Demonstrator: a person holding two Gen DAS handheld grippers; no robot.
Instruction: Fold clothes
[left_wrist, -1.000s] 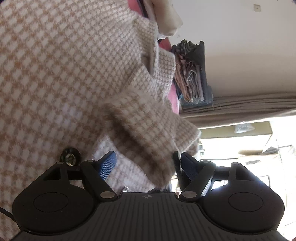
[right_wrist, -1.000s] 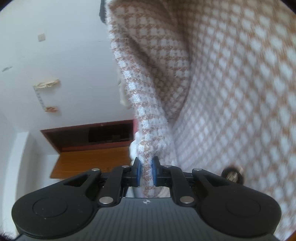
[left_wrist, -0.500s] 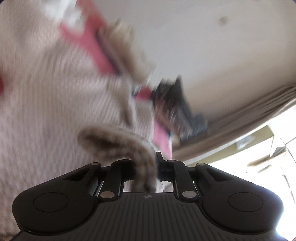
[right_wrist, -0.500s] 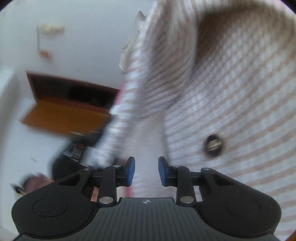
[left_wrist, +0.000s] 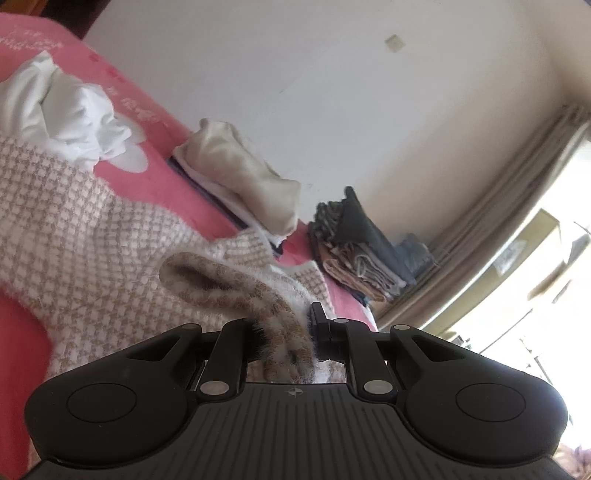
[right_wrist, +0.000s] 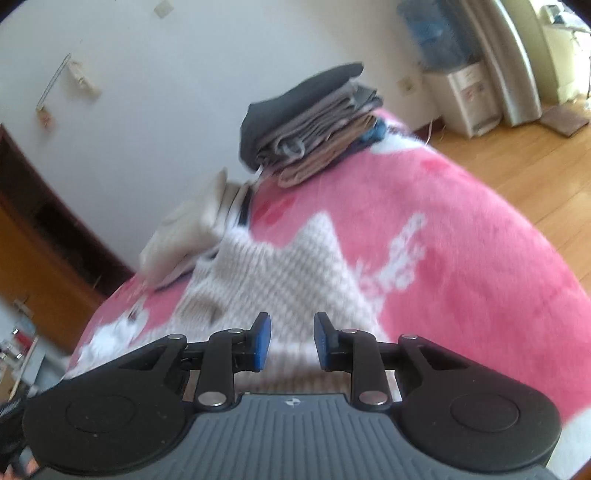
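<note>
A fuzzy tan-and-white checked sweater (left_wrist: 74, 240) lies spread on the pink blanket (left_wrist: 18, 350). My left gripper (left_wrist: 284, 325) is shut on its sleeve end (left_wrist: 229, 291), which arches up from the body into the jaws. In the right wrist view the sweater (right_wrist: 280, 273) lies flat just ahead of and below my right gripper (right_wrist: 291, 339). Its blue pads (right_wrist: 261, 343) stand apart and are closing a little, with nothing between them.
A stack of folded dark and brown clothes (right_wrist: 314, 125) sits at the bed's far edge, with a cream folded pile (right_wrist: 188, 229) beside it. A crumpled white garment (left_wrist: 62, 110) lies beyond the sweater. A wooden floor (right_wrist: 517, 166) and a water dispenser (right_wrist: 465, 92) are on the right.
The left gripper closed on the sleeve end and lifted it. The right gripper let go of the sweater's edge, opened, rolled and rose away from the fabric.
</note>
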